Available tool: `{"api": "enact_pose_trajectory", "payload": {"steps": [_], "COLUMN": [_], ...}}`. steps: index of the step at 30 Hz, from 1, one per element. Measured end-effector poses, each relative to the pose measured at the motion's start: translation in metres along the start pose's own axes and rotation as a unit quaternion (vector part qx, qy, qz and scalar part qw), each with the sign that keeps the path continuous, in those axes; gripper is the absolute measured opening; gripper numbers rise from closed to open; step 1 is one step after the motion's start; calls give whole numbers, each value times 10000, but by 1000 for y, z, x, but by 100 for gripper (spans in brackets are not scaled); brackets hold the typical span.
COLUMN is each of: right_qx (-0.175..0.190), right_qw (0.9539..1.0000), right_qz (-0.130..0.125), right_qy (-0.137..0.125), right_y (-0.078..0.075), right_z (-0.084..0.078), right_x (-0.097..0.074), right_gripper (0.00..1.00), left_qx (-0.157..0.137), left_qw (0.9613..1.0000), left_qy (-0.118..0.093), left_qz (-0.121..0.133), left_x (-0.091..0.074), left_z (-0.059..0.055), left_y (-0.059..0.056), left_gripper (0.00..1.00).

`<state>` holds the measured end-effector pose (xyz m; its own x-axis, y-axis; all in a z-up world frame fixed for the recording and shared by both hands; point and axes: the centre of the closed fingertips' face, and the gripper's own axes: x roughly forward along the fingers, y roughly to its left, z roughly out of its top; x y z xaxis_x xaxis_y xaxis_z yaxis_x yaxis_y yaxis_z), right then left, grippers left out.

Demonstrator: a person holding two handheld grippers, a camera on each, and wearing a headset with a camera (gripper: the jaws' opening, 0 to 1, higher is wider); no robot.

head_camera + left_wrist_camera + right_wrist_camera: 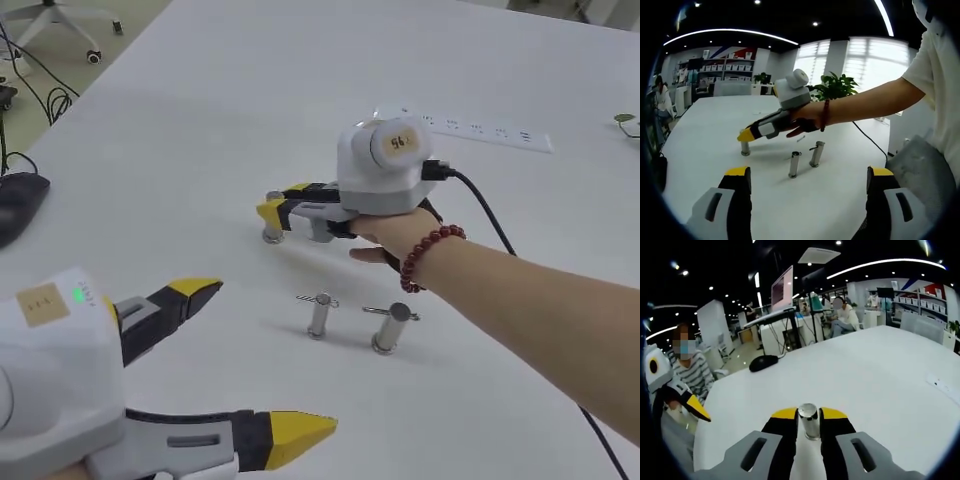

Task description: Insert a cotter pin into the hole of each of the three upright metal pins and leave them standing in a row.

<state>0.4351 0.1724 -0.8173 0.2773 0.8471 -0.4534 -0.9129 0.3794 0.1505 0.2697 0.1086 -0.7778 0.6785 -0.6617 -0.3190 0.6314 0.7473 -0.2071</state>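
While my right gripper is clamped on the third metal pin, which stands apart from the two finished pins with cotter pins through them, my left gripper hangs wide open and empty, so I judge this last pin next needs bringing into their row.

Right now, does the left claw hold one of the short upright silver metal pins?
No, the left claw is wide open, with nothing gripped between its yellow-tipped jaws.

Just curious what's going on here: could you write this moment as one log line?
right gripper: shut on third pin | left gripper: open, empty | other two pins: cotters in, upright
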Motion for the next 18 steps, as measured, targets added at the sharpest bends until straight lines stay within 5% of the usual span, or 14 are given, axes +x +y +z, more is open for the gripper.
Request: {"api": "enact_pose_trajectory", "payload": {"steps": [18], "right_qx": [-311], "right_qw": [9995], "right_qz": [-89], "right_qy": [49], "right_y": [-5], "right_z": [1], "right_x": [-1], "right_gripper": [14], "left_qx": [69], "left_qw": [9999], "left_qy": [74], "left_qz": [-31], "left_x": [-1], "left_z": [-3], "left_y": [-1], "left_gripper": [93]}}
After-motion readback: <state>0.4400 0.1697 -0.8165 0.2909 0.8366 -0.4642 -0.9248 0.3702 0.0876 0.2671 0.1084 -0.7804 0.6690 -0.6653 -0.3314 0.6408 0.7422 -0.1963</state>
